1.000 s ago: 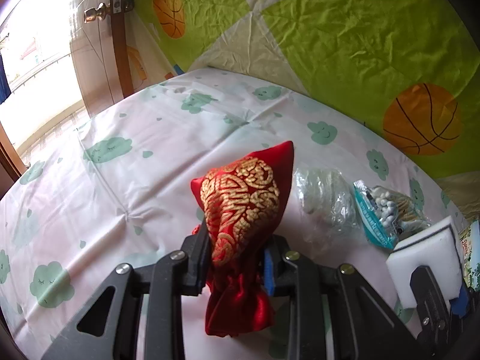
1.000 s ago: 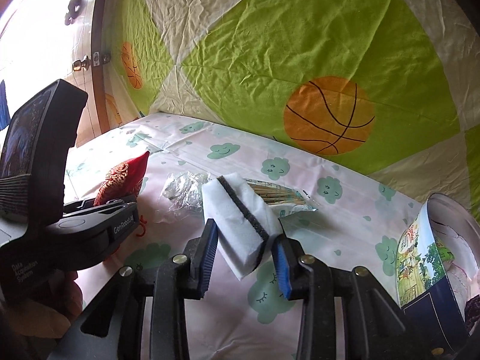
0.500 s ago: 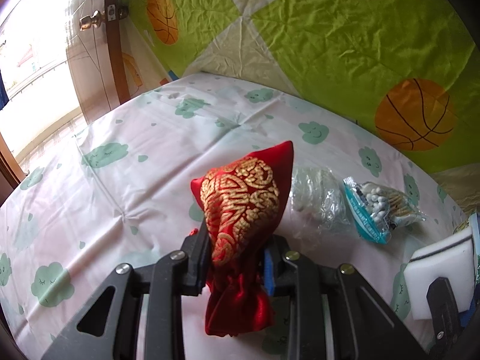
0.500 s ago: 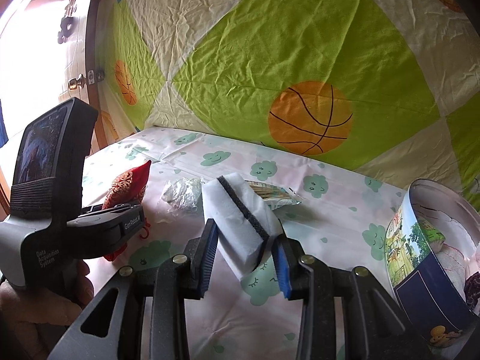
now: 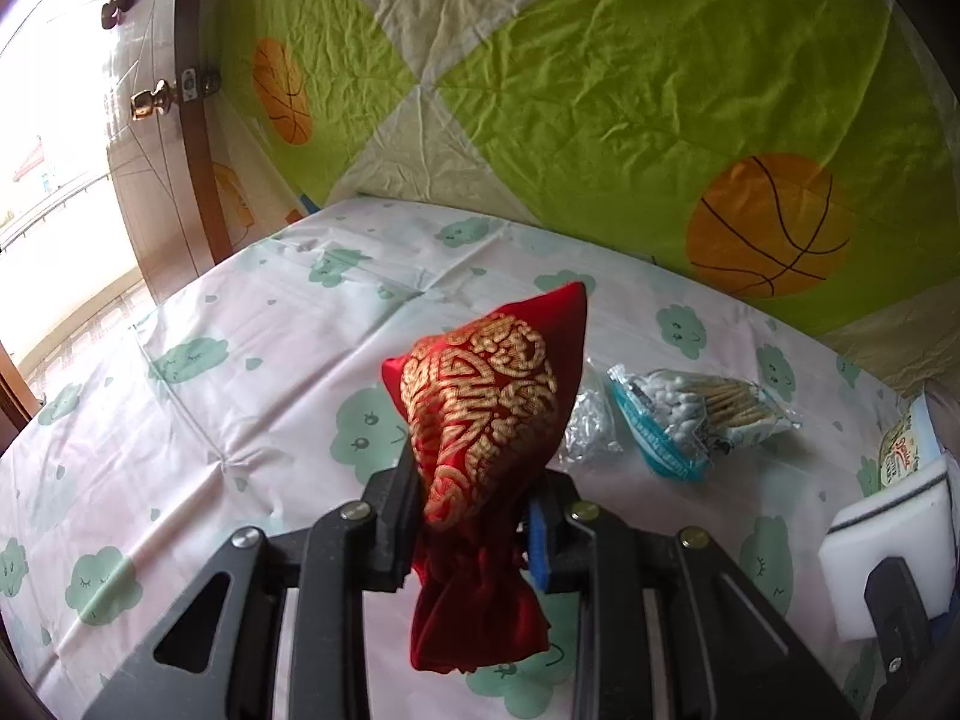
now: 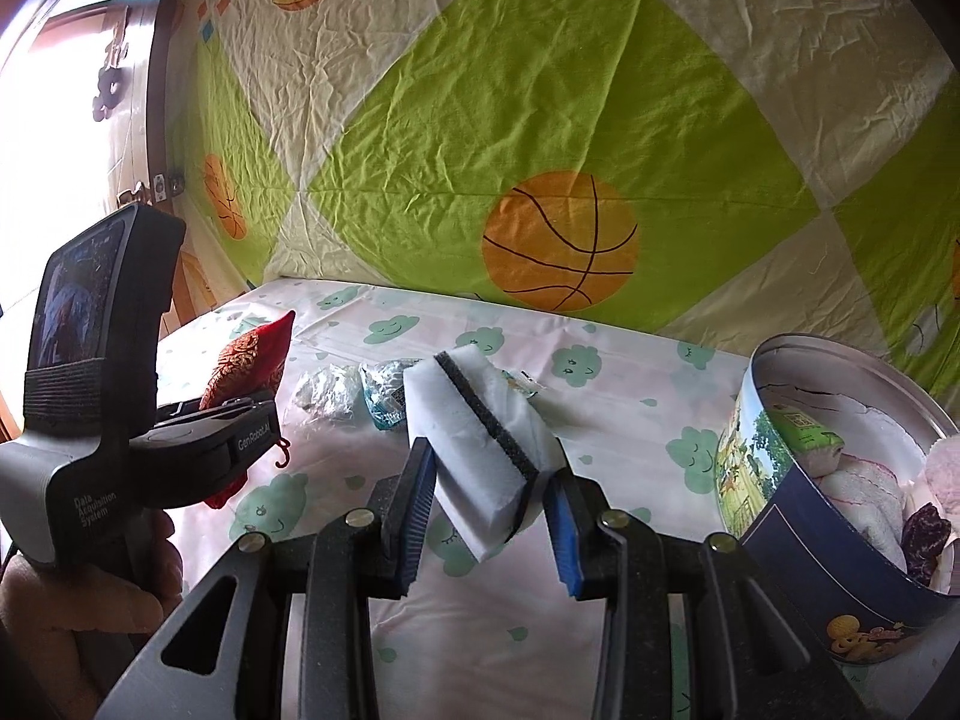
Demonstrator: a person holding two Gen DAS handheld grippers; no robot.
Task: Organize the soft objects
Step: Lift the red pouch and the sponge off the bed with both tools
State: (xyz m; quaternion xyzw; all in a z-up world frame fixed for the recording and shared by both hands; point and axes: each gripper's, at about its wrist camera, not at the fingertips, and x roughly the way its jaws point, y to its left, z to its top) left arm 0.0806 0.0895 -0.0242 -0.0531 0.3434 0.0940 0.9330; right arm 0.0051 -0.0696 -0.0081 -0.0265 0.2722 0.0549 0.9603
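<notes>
My left gripper is shut on a red satin pouch with gold embroidery, held up off the table; the pouch's neck hangs below the jaws. The same pouch shows at the left of the right wrist view, in front of the hand-held left gripper body. My right gripper is shut on a white sponge with a dark strip, tilted between the blue pads. That sponge appears at the right edge of the left wrist view. A round tin stands to the right, holding towels and soft items.
A packet of cotton swabs and a crumpled clear plastic bag lie on the cloud-print tablecloth. A green and cream sheet with basketballs hangs behind. A wooden door with a brass knob is at the left.
Both grippers have shifted rightward with their loads still held. In the right wrist view the tin has come further into sight, showing its contents; the swab packet has slid left in the left wrist view.
</notes>
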